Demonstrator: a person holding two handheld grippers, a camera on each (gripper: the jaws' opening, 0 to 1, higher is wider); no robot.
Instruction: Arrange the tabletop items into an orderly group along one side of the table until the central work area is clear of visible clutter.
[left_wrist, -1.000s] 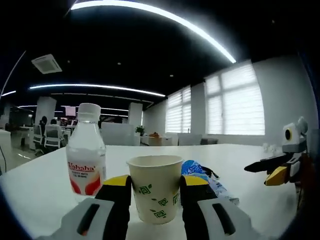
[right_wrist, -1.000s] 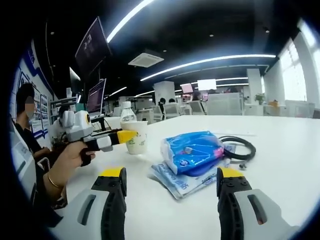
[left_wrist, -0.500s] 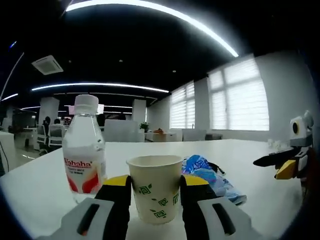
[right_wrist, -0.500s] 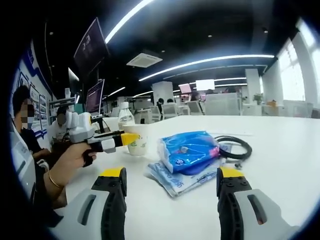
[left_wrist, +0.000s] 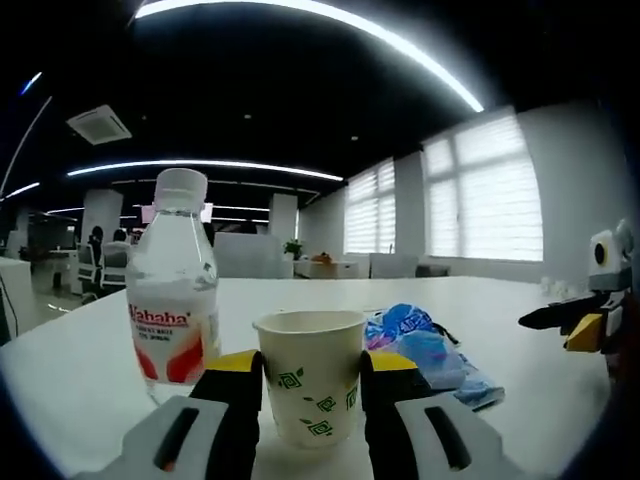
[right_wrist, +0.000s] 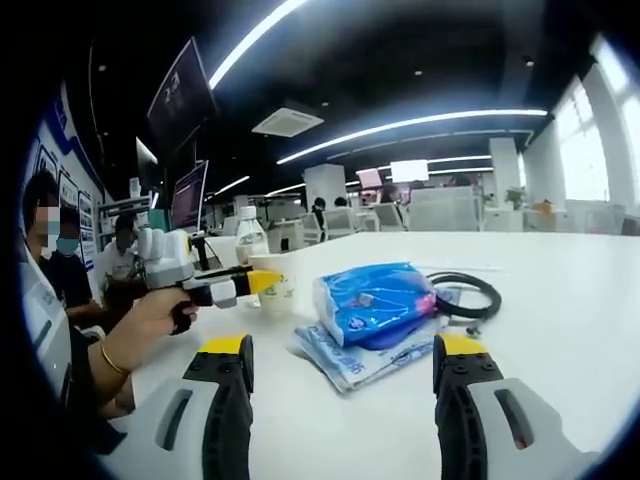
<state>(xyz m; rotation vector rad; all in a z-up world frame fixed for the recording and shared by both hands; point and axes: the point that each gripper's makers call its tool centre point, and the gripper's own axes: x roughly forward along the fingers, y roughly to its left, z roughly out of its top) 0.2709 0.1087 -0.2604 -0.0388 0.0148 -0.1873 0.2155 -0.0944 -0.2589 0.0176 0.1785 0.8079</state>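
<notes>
Item: paper cup, upright on white table betw. left gripper jaws clamped on it, just beside water bottle (prob. for grouping); right gripper jaws apart, empty, facing blue packets and black cable.

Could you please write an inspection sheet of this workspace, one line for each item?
Surface: white table, plain top.
Job's things: paper cup between the jaws of the left gripper; water bottle upright beside it; blue packet lying on a flat wrapper.
Clutter: nothing seen beyond these.
Grippers: left gripper shut on the paper cup; right gripper open, low over the table, facing the blue packet.
Cables: black cable coiled behind the blue packet.
Surroundings: open office, ceiling light strips, window blinds, monitors, seated people at the far side.
</notes>
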